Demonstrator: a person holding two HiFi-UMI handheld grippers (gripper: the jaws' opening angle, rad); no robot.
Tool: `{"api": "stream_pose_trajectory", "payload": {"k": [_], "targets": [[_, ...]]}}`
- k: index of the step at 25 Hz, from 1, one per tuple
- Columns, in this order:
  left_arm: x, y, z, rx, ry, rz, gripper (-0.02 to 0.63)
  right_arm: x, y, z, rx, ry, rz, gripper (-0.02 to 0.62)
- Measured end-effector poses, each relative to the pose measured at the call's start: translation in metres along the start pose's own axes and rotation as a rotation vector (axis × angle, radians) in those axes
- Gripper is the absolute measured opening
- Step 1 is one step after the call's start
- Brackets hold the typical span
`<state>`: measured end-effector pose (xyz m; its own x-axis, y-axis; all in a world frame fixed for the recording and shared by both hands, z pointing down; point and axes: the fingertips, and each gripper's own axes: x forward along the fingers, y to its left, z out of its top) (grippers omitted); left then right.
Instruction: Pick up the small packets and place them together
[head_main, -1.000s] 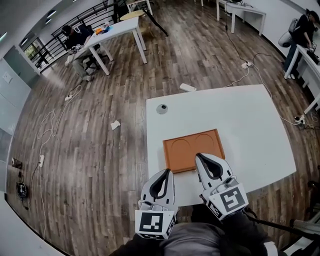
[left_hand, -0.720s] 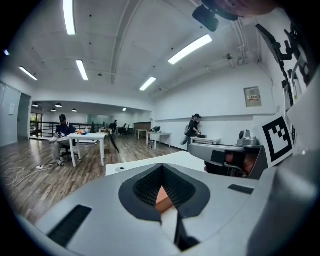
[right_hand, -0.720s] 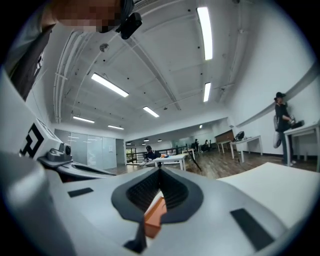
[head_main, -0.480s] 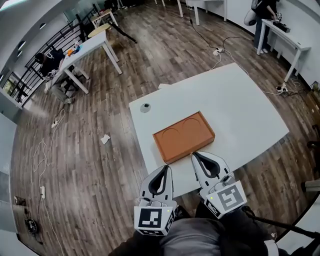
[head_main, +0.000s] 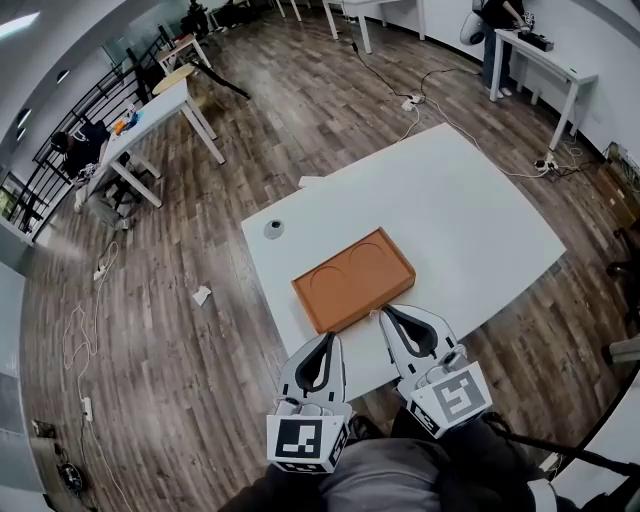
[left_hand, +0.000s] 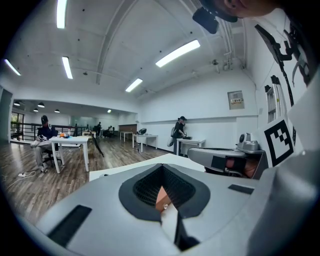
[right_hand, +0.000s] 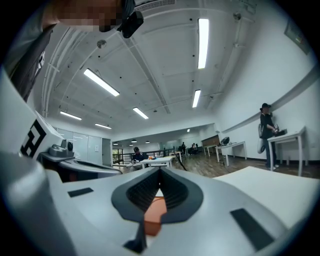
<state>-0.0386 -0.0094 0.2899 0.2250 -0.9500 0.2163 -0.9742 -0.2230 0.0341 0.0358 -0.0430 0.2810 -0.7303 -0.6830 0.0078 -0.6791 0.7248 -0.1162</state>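
Where the small packets are cannot be told from these views. An orange tray (head_main: 353, 280) with two round hollows is being carried flat by the white bench (head_main: 480, 220), close to the bench's near edge.

The right gripper (head_main: 384, 313) is being held level, with its tip just at the tray's near right corner. Whether the tray is being touched cannot be told. Its fingers (right_hand: 187, 200) are being pressed together, and nothing is being pinched by them. A bit of the orange tray is being seen through the gap behind the tips.

The left gripper (head_main: 329, 340) is being held just beside the right one, over the near edge of the bench and apart from the tray. Its fingers (left_hand: 130, 192) are being pressed together too, with nothing pinched between them.

A small round grey thing (head_main: 273, 229) is being carried by the bench near its far left corner, well apart from the tray.

The bench is being carried by a wooden floor (head_main: 200, 400). A scrap of paper (head_main: 201, 294) and some cables (head_main: 80, 330) are being left lying on it. Far off, a person (head_main: 80, 145) is being seated at another table, and a second person (head_main: 490, 15) is being seen standing at a table by the wall.
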Motion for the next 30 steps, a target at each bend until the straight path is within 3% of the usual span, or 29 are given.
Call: {"api": "stream_pose_trajectory", "payload": {"k": [7,11,21,30], "targets": [[0.015,0.013,-0.066,-0.023,0.008,0.018,0.002,0.005,-0.007,-0.107,-0.01,0.1,-0.01,0.003],[0.02,0.018,-0.099,-0.02,0.064,0.015,0.002,0.011,-0.009,-0.154,-0.01,0.17,-0.017,0.003],[0.024,0.033,-0.08,0.013,0.081,0.012,0.002,0.026,-0.013,-0.168,-0.029,0.241,-0.064,0.004],[0.03,0.039,-0.074,0.0,0.086,0.017,0.002,0.034,-0.026,-0.183,-0.057,0.337,-0.107,0.08]]}}
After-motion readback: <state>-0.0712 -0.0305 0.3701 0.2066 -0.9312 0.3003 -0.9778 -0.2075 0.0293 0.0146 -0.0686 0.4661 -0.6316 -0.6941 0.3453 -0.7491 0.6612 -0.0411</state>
